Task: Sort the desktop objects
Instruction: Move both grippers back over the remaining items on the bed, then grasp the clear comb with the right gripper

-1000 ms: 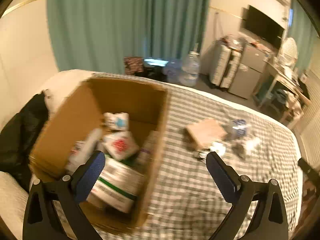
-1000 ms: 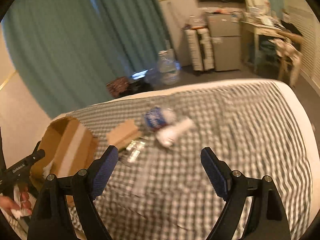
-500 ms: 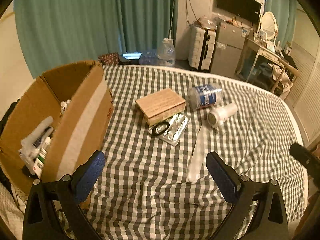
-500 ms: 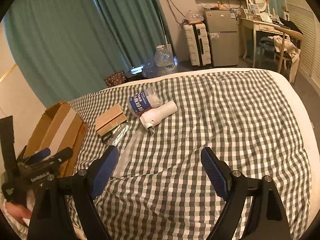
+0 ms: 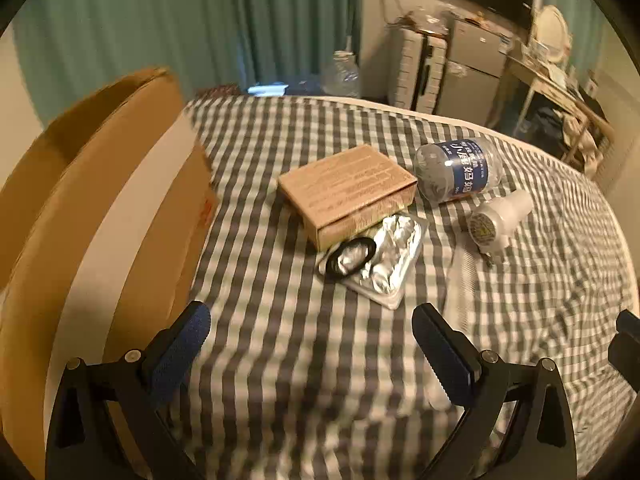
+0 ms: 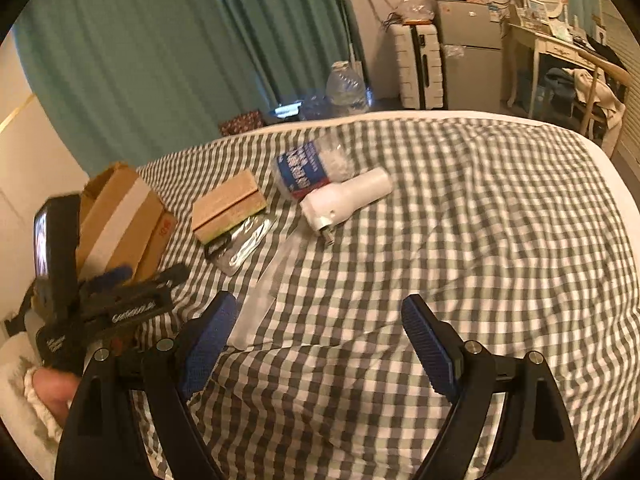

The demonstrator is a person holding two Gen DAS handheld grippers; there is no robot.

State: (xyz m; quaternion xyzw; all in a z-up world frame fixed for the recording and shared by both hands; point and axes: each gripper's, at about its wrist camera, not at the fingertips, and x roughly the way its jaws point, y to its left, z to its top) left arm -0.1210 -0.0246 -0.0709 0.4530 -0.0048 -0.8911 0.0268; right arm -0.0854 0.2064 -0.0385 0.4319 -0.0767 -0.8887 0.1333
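Loose items lie on a checked bedspread: a small tan box [image 5: 346, 190] [image 6: 228, 206], a clear bottle with a blue label [image 5: 458, 170] [image 6: 310, 168], a white cylinder [image 5: 498, 220] [image 6: 346, 200], and a foil pack [image 5: 378, 258] [image 6: 240, 246] with a black ring on it. A clear plastic strip [image 6: 264, 292] lies nearer. My left gripper [image 5: 310, 332] hangs open above the cloth in front of the foil pack. My right gripper [image 6: 320, 320] is over bare cloth, its jaws closing slightly with nothing between them.
A big cardboard box [image 5: 100, 220] [image 6: 120, 216] stands at the left on the bed. Behind the bed are teal curtains [image 5: 180, 20], a large water jug [image 6: 346, 86], a suitcase [image 6: 420, 64], a small fridge [image 6: 472, 68] and a desk [image 6: 560, 48]. A hand [image 6: 52, 392] holds the left gripper.
The left view has swung from the inside of the cardboard box to the loose items and come down closer to them. The right gripper has sunk toward the bedspread.
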